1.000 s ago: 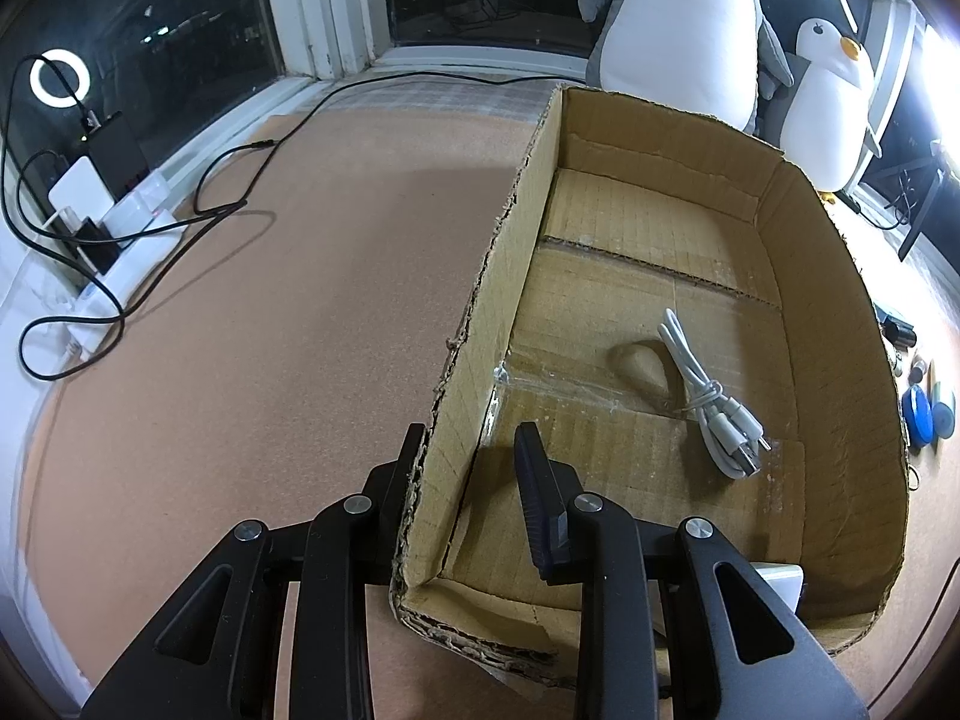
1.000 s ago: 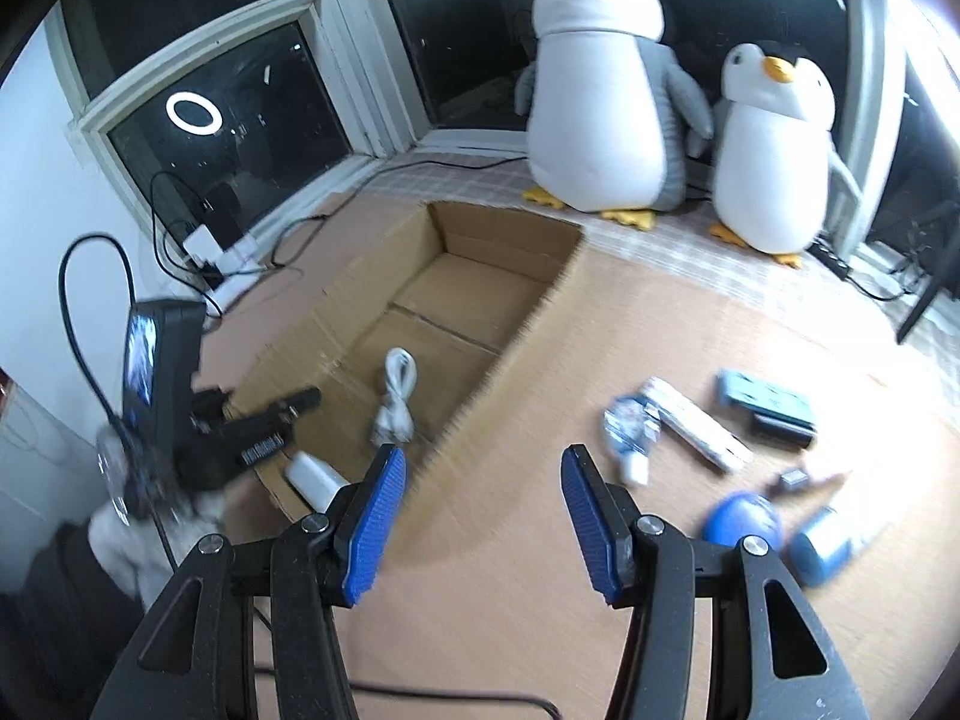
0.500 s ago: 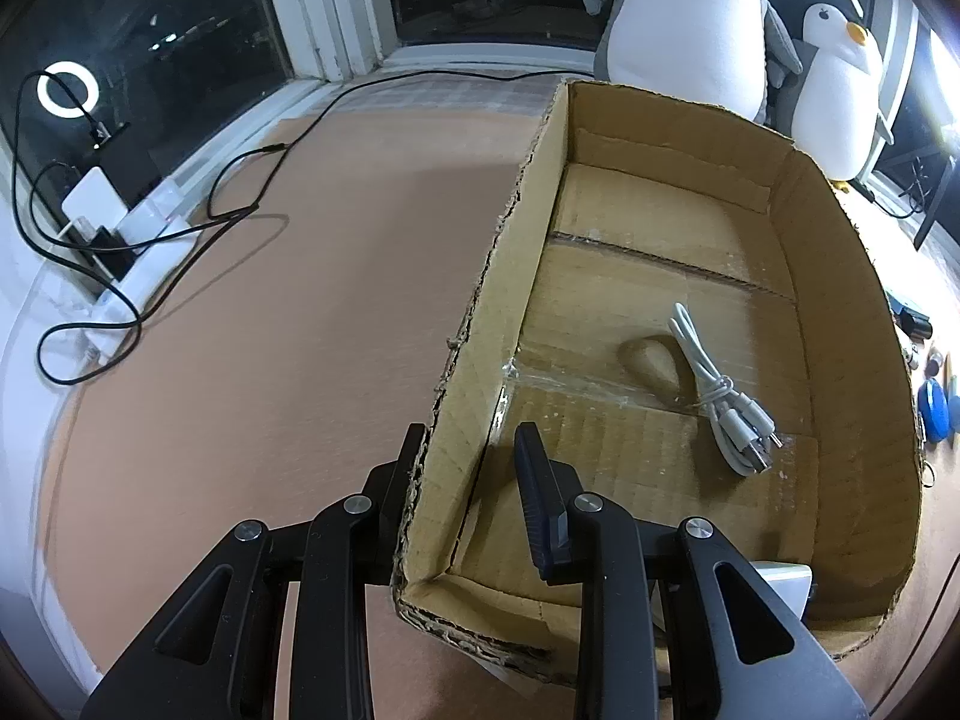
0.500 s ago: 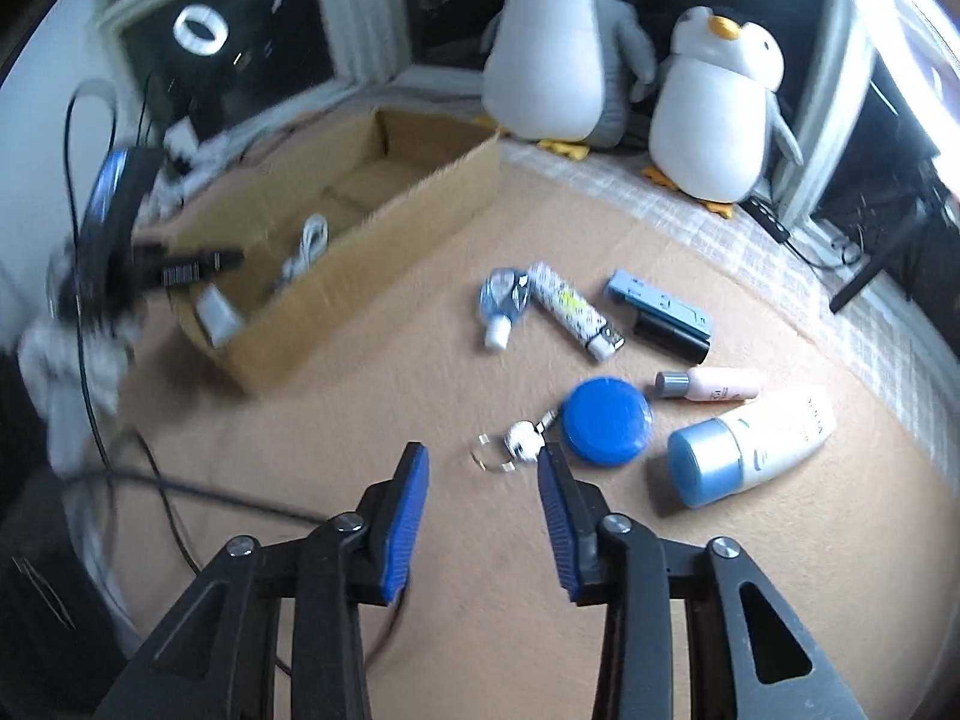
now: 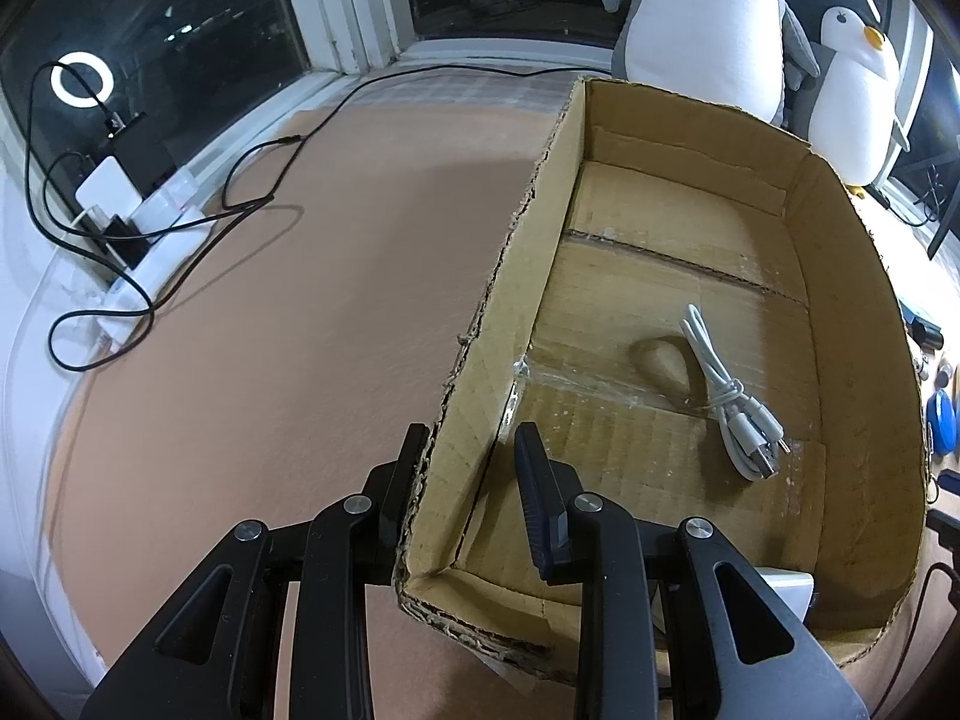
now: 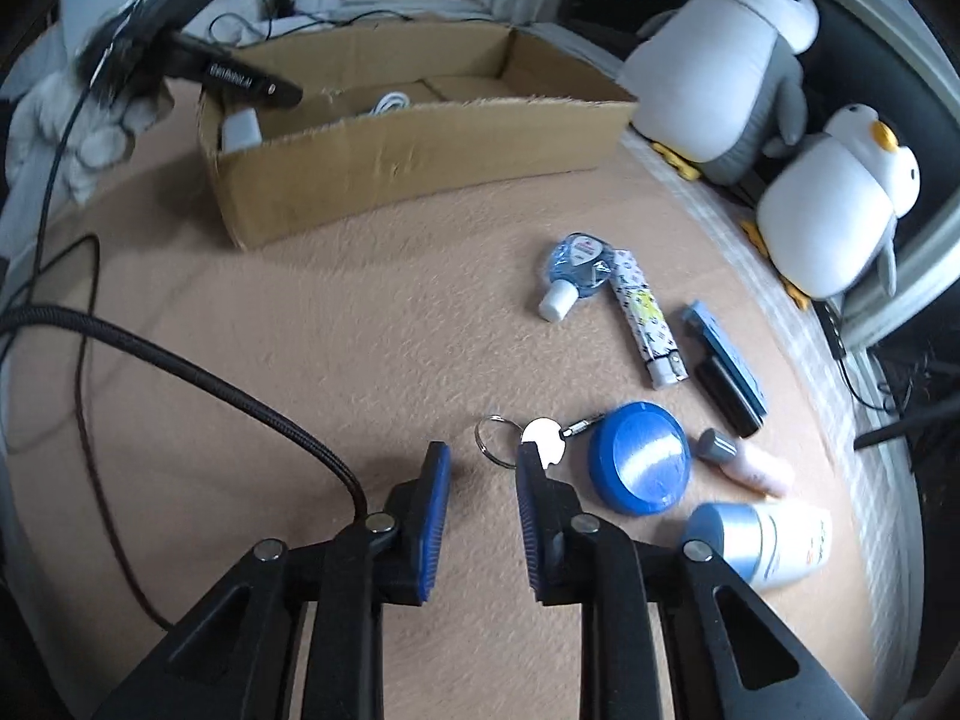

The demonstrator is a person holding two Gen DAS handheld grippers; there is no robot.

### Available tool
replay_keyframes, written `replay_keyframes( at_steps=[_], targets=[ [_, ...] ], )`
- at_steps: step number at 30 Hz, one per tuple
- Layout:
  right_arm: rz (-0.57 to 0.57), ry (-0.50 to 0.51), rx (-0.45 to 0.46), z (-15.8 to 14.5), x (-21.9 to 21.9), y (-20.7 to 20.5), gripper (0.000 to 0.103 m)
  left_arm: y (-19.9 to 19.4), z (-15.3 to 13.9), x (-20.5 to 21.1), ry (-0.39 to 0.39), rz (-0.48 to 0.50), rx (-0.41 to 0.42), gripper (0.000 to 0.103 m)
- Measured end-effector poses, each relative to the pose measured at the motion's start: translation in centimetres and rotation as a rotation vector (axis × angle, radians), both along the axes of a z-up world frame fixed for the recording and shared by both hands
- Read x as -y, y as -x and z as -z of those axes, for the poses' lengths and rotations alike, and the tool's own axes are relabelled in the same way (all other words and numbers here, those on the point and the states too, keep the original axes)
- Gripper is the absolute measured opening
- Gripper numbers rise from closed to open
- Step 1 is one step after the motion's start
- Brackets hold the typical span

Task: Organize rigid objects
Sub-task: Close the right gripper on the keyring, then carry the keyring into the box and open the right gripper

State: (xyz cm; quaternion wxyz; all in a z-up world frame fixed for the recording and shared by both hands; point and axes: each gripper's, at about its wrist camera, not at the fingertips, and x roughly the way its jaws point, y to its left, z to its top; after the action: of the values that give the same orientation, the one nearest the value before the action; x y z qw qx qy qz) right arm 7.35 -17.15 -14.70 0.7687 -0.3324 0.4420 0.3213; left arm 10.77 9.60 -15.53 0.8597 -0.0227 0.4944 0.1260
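My left gripper (image 5: pixel 471 438) is shut on the near left wall of the open cardboard box (image 5: pixel 804 144), one finger outside and one inside. In the box lie a coiled white cable (image 5: pixel 720 396) and a white charger block (image 5: pixel 786 591). In the right wrist view my right gripper (image 6: pixel 483 462) hangs low over the tan mat, its jaws closing with nothing between them. A keyring with a silver tag (image 6: pixel 543 435) lies just past its right fingertip, beside a round blue tin (image 6: pixel 639 459). The box (image 6: pixel 390 162) stands at the back left.
Loose on the mat are a small blue bottle (image 6: pixel 573 267), a patterned tube (image 6: pixel 645 324), a blue stapler-like item (image 6: pixel 726 360), a pink bottle (image 6: pixel 750 462) and a blue-capped white tube (image 6: pixel 762 543). Two plush penguins (image 6: pixel 720 60) sit behind them. A black braided cable (image 6: pixel 210 378) crosses left.
My right gripper has swung from the box to the loose objects, sunk toward the keyring and narrowed its jaws. The left gripper has kept its hold on the box wall.
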Motion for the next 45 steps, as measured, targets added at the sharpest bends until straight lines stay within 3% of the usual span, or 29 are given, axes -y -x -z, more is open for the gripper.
replay_keyframes(
  at_steps=[7,10,16,31,45],
  targets=[
    [-0.002,0.004,0.047,0.4,-0.2,-0.7,0.016,0.0,0.0,0.0,0.001,0.001,0.0,0.027],
    [0.025,-0.025,0.032,0.2,-0.2,-1.4,0.009,-0.1,0.1,0.0,0.002,0.002,0.001,0.027],
    [0.107,-0.107,-0.021,-0.6,0.7,-3.0,0.007,0.0,0.2,0.0,0.007,0.002,0.006,0.027],
    [0.188,-0.16,-0.085,-0.6,1.6,-4.3,0.002,0.0,0.2,0.0,0.008,0.002,0.006,0.027],
    [0.286,-0.385,-0.093,-6.6,1.1,-4.5,0.002,-0.1,0.1,-0.1,0.018,0.01,0.008,0.027]
  ],
)
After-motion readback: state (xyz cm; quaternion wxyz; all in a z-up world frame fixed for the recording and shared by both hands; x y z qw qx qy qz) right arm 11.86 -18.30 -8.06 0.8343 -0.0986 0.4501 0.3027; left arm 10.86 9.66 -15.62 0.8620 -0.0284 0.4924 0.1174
